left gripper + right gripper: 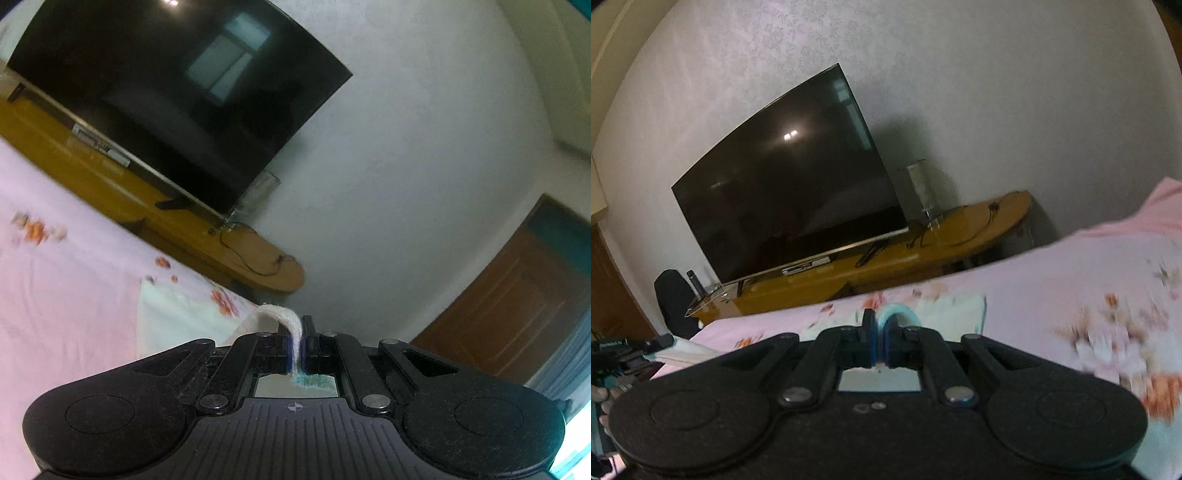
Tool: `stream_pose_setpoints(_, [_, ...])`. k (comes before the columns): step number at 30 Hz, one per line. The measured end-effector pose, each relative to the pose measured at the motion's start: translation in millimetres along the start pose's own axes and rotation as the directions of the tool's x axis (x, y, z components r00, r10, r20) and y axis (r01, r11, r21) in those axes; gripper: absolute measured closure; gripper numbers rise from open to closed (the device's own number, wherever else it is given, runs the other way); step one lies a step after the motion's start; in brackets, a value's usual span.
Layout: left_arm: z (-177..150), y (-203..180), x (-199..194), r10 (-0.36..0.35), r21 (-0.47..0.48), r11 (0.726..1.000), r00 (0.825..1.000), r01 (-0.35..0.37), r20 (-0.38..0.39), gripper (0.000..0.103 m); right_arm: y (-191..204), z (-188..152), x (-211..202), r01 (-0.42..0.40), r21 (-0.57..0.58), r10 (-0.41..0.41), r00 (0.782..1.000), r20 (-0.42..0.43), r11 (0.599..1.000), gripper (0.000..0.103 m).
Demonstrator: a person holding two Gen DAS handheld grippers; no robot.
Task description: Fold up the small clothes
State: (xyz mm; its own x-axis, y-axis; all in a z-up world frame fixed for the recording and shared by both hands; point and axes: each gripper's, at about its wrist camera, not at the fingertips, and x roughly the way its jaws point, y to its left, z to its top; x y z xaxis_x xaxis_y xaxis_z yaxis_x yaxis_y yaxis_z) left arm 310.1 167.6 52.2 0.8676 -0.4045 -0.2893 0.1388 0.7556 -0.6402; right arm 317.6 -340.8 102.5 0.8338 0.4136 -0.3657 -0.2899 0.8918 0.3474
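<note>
A small white garment (pixel 177 317) with a teal hem lies on the pink floral bedsheet (pixel 55 295). My left gripper (pixel 296 339) is shut on a cream edge of the garment, which loops over the left finger; a teal fringe hangs below the jaws. In the right wrist view my right gripper (pixel 880 339) is shut on a teal-edged fold of the same garment (pixel 942 306), lifted just above the sheet (pixel 1071 288). The left gripper (pixel 631 350) shows at the far left of the right wrist view, holding a stretched white edge.
A large black TV (pixel 166 92) stands on a long wooden bench (pixel 258 254) against the white wall beyond the bed; it also shows in the right wrist view (pixel 790 184). A brown door (pixel 517 302) is at the right. A black speaker (pixel 674 299) stands left of the bench.
</note>
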Motion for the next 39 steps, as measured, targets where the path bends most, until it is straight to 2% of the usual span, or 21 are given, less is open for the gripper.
stream_pose_setpoints(6, [29.4, 16.0, 94.7, 0.072, 0.03, 0.997, 0.996, -0.07, -0.053, 0.099, -33.2, 25.2, 83.6, 0.019, 0.007, -0.019, 0.999, -0.048, 1.0, 0.098])
stream_pose_setpoints(9, [30.8, 32.9, 138.0, 0.114, 0.018, 0.993, 0.989, -0.113, -0.094, 0.099, -53.9, 20.9, 127.3, 0.028, 0.032, -0.025, 0.995, -0.096, 0.999, 0.098])
stream_pose_setpoints(12, [18.7, 56.0, 170.7, 0.145, -0.038, 0.988, 0.981, -0.151, -0.127, 0.099, -79.2, 10.1, 173.1, 0.039, 0.083, -0.025, 0.987, -0.157, 0.996, 0.098])
stream_pose_setpoints(18, [-3.6, 98.0, 224.4, 0.216, -0.069, 0.97, 0.961, -0.231, -0.174, 0.099, -124.8, -19.8, 235.6, 0.054, 0.201, -0.007, 0.973, -0.23, 0.978, 0.098])
stream_pose_setpoints(21, [-6.9, 107.9, 240.9, 0.216, -0.066, 0.971, 0.962, -0.229, -0.165, 0.098, -132.3, -30.2, 254.2, 0.055, 0.21, -0.003, 0.971, -0.241, 0.976, 0.097])
stream_pose_setpoints(22, [-7.7, 109.1, 242.8, 0.22, -0.07, 0.97, 0.964, -0.232, -0.147, 0.098, -133.8, -32.6, 260.1, 0.05, 0.206, 0.002, 0.97, -0.244, 0.977, 0.096])
stream_pose_setpoints(23, [-7.6, 111.1, 244.7, 0.222, -0.079, 0.969, 0.965, -0.234, -0.142, 0.098, -134.8, -33.8, 265.4, 0.04, 0.207, 0.012, 0.969, -0.247, 0.978, 0.089])
stream_pose_setpoints(24, [-6.6, 112.7, 246.7, 0.22, -0.092, 0.968, 0.965, -0.234, -0.143, 0.085, -136.1, -34.7, 270.9, 0.035, 0.199, 0.014, 0.971, -0.24, 0.979, 0.086])
stream_pose_setpoints(25, [-5.9, 113.5, 247.7, 0.219, -0.092, 0.968, 0.966, -0.232, -0.134, 0.053, -134.9, -34.9, 271.0, 0.041, 0.179, -0.003, 0.978, -0.209, 0.983, 0.077])
stream_pose_setpoints(26, [-5.1, 111.8, 245.1, 0.235, -0.077, 0.967, 0.966, -0.244, -0.109, 0.035, -135.3, -35.2, 266.9, 0.045, 0.171, -0.014, 0.984, -0.175, 0.984, 0.067])
stream_pose_setpoints(27, [-4.0, 109.1, 240.2, 0.249, -0.054, 0.966, 0.966, -0.253, -0.074, 0.021, -137.7, -34.1, 262.5, 0.04, 0.178, -0.012, 0.989, -0.151, 0.983, 0.063])
stream_pose_setpoints(29, [0.1, 108.7, 234.9, 0.217, -0.032, 0.975, 0.974, -0.22, -0.061, 0.021, -141.1, -32.7, 254.2, 0.036, 0.2, -0.015, 0.994, -0.105, 0.979, 0.06])
stream_pose_setpoints(30, [2.6, 109.9, 237.0, 0.213, -0.016, 0.977, 0.974, -0.215, -0.076, 0.026, -143.1, -31.9, 249.3, 0.035, 0.204, -0.017, 0.996, -0.088, 0.978, 0.06])
stream_pose_setpoints(31, [4.6, 110.0, 240.8, 0.215, 0.016, 0.977, 0.972, -0.215, -0.095, 0.041, -144.6, -31.0, 245.5, 0.038, 0.203, -0.023, 0.997, -0.075, 0.979, 0.06])
stream_pose_setpoints(33, [5.7, 108.0, 246.9, 0.234, 0.074, 0.971, 0.962, -0.225, -0.141, 0.05, -146.1, -28.4, 245.5, 0.051, 0.175, -0.037, 0.996, -0.084, 0.983, 0.062])
stream_pose_setpoints(35, [5.7, 105.3, 252.5, 0.242, 0.121, 0.967, 0.956, -0.223, -0.166, 0.05, -145.6, -26.0, 248.9, 0.061, 0.134, -0.048, 0.994, -0.098, 0.989, 0.062])
stream_pose_setpoints(39, [1.9, 101.4, 266.2, 0.291, 0.197, 0.948, 0.927, -0.248, -0.236, 0.05, -135.0, -26.4, 260.5, 0.062, 0.049, -0.054, 0.988, -0.143, 0.997, 0.064])
